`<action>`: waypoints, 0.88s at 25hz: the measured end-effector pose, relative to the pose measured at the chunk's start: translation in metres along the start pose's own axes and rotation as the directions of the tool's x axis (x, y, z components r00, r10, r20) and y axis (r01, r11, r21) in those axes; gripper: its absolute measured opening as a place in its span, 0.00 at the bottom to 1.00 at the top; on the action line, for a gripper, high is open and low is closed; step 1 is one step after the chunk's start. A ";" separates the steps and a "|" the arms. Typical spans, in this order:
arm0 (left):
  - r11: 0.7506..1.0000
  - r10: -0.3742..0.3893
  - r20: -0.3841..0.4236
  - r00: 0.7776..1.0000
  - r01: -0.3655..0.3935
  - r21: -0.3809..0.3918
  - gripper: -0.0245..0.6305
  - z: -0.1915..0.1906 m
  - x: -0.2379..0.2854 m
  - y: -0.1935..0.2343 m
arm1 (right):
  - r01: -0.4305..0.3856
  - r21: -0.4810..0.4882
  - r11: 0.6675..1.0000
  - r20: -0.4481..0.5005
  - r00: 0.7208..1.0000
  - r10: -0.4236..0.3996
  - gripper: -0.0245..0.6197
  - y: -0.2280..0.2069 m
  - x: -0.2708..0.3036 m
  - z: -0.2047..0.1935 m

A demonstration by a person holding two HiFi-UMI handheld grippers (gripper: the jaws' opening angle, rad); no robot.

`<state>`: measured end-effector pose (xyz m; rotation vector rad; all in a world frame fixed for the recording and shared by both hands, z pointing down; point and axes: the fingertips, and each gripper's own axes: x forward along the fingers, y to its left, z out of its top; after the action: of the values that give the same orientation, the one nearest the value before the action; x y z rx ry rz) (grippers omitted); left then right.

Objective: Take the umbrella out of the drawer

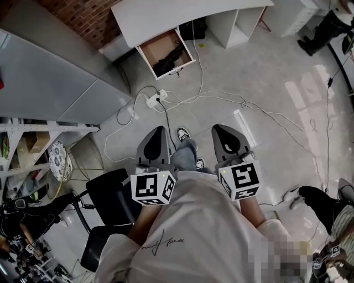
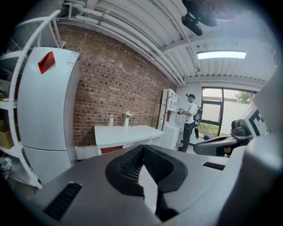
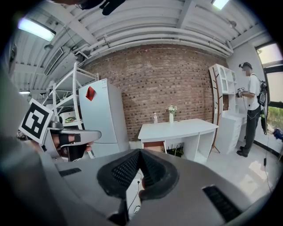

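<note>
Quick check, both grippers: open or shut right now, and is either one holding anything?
Left gripper: shut, nothing between its jaws.
Right gripper: shut, nothing between its jaws.

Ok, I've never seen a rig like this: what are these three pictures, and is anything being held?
No robot: a person holds tongs in each hand. The head view looks down on the left tongs and right tongs, each carrying a marker cube. The other two pictures come from cameras riding on those tongs. Both are shut and empty. Ahead, a white desk has its drawer open with a dark thing inside, probably the umbrella; a vase stands on top.
</note>
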<state>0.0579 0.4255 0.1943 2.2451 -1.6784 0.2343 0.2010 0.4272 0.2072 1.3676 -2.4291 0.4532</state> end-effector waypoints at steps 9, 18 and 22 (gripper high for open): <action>1.000 -0.001 0.021 1.000 0.001 -0.018 0.06 0.033 0.058 0.042 | -0.006 -0.070 0.998 -0.037 0.999 0.004 0.06 -0.014 0.074 0.038; 0.999 -0.020 0.026 0.999 0.021 -0.028 0.06 0.058 0.104 0.084 | -0.078 -0.112 0.991 -0.069 0.995 0.070 0.06 -0.010 0.147 0.074; 0.999 -0.026 0.040 0.999 0.027 -0.027 0.06 0.068 0.118 0.100 | -0.059 -0.113 0.992 -0.053 0.997 0.053 0.06 -0.014 0.169 0.088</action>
<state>-0.0074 0.2701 0.1852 2.2644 -1.6605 0.1597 0.1196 0.2542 0.2009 1.2288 -2.4184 0.3507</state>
